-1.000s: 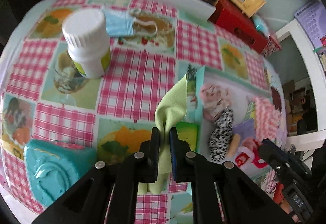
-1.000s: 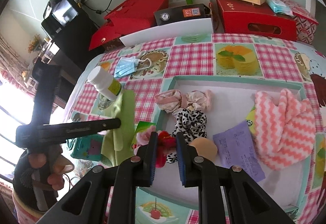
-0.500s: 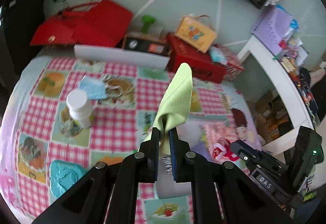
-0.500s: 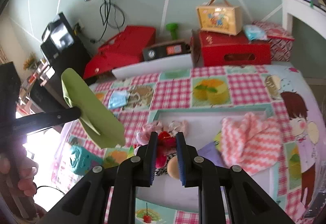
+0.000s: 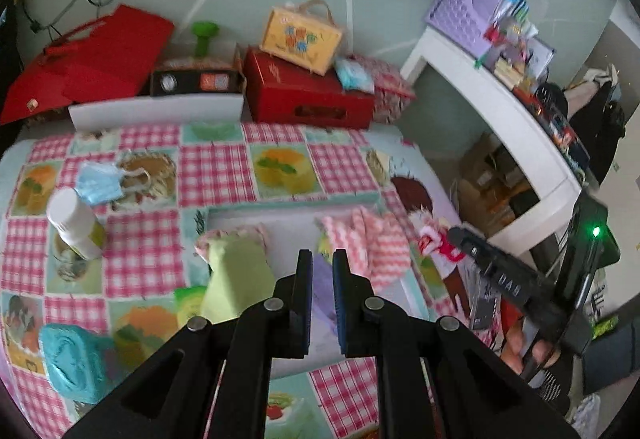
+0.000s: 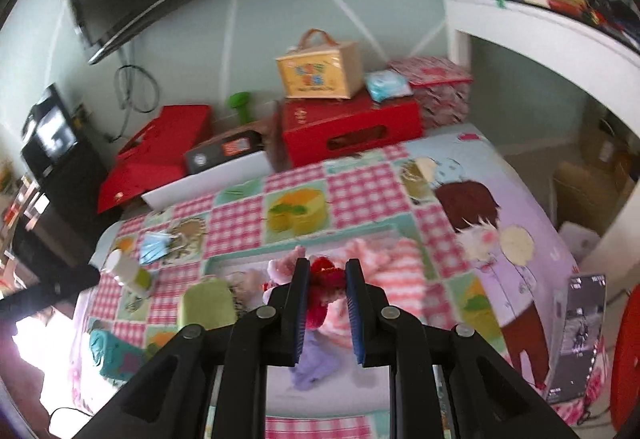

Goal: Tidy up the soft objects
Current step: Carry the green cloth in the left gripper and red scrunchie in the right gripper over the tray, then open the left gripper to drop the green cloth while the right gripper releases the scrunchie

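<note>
The light green cloth (image 5: 236,279) (image 6: 206,303) is blurred at the left edge of the white tray (image 5: 296,199) (image 6: 304,243), clear of my left gripper (image 5: 322,259). That gripper hangs above the tray, shut, with only purple paper (image 5: 324,283) showing through the slit. Held high over the tray, my right gripper (image 6: 326,267) (image 5: 452,239) is shut on a red and white plush piece (image 6: 326,277) (image 5: 434,243). In the tray lie a pink zigzag cloth (image 5: 368,239) (image 6: 400,271) and a pink floral scrunchie (image 5: 248,233).
On the checked tablecloth left of the tray stand a white bottle (image 5: 74,225) (image 6: 128,269), a blue face mask (image 5: 98,183) and a teal object (image 5: 74,363). Red boxes (image 5: 308,95) line the far edge. A white desk (image 5: 500,111) stands on the right.
Both grippers have risen and swung right over the tray. The green cloth, between the left jaws before, now sits apart by the tray's left edge. The red plush piece rose with the right gripper.
</note>
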`<state>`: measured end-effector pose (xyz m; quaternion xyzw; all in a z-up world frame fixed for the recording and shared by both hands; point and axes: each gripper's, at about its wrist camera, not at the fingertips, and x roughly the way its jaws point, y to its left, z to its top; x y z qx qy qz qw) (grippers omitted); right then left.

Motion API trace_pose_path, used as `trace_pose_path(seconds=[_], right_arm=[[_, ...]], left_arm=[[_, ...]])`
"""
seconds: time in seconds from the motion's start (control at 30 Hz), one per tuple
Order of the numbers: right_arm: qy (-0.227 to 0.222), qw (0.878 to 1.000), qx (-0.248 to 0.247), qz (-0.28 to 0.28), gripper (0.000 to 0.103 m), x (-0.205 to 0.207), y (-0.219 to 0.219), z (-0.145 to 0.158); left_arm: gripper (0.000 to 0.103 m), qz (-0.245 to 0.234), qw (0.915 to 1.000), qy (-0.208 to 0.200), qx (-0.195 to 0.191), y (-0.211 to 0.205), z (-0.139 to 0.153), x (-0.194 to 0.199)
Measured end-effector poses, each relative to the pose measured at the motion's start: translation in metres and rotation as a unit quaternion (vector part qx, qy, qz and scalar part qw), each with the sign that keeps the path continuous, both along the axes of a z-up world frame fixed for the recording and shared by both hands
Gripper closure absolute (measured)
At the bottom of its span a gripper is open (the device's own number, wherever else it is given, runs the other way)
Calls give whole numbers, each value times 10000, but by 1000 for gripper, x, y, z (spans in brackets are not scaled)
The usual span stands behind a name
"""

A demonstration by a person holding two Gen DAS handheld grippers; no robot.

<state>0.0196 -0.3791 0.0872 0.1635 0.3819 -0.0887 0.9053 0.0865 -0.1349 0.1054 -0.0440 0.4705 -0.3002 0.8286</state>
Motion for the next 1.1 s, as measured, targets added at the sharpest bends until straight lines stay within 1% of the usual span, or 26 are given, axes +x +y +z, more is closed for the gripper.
trace_pose_path(seconds=[0.07, 0.17, 0.27, 0.4, 0.47, 0.53, 0.57, 0.6, 0.63, 0.67, 0.7, 0.8, 0.9, 0.93, 1.0, 1.1], right_arm=[[143, 9998, 47, -92, 84, 1, -9, -9], [341, 9993, 92, -85, 84, 7, -13, -21], [513, 9986, 93, 4, 84, 12, -11, -31], [787, 9967, 122, 145, 84, 21, -3, -49], [845, 9961, 96, 216, 84, 24, 1, -52], [827, 9962, 84, 268, 84, 24, 4, -52], [817, 9962, 81, 283, 84, 24, 5, -51], [814, 9962, 81, 292, 84, 24, 6, -51], [820, 9962, 83, 296, 84, 25, 6, -51], [826, 9961, 86, 295, 84, 25, 6, -52], [834, 9960, 89, 292, 84, 26, 6, -52], [855, 9958, 95, 299, 84, 27, 6, -53], [862, 9957, 94, 311, 84, 28, 7, -54], [868, 9957, 100, 315, 84, 28, 7, -54], [888, 9955, 106, 312, 84, 28, 6, -56], [919, 9953, 116, 297, 84, 29, 6, -58]], left_arm=[[93, -29, 9998, 196, 89, -6, -17, 3], [93, 85, 9990, 348, 281, -5, -37, 8], [93, 271, 9967, 479, 589, 0, -55, 15], [93, 360, 9941, 749, 698, 4, -75, 24], [92, 401, 9916, 901, 839, 5, -88, 29], [90, 484, 9890, 1002, 976, 6, -99, 33], [88, 528, 9876, 1063, 1024, 6, -104, 34], [82, 575, 9863, 1116, 1068, 7, -109, 36], [79, 620, 9851, 1174, 1093, 9, -114, 37], [74, 639, 9844, 1230, 1083, 11, -117, 38], [71, 651, 9842, 1258, 1067, 12, -119, 39], [68, 754, 9825, 1183, 1225, 12, -122, 41], [68, 762, 9836, 1158, 1152, 14, -126, 41], [70, 753, 9838, 1192, 1107, 14, -128, 41], [100, 747, 9842, 1242, 1014, 16, -132, 41], [99, 787, 9854, 1253, 841, 18, -133, 41]])
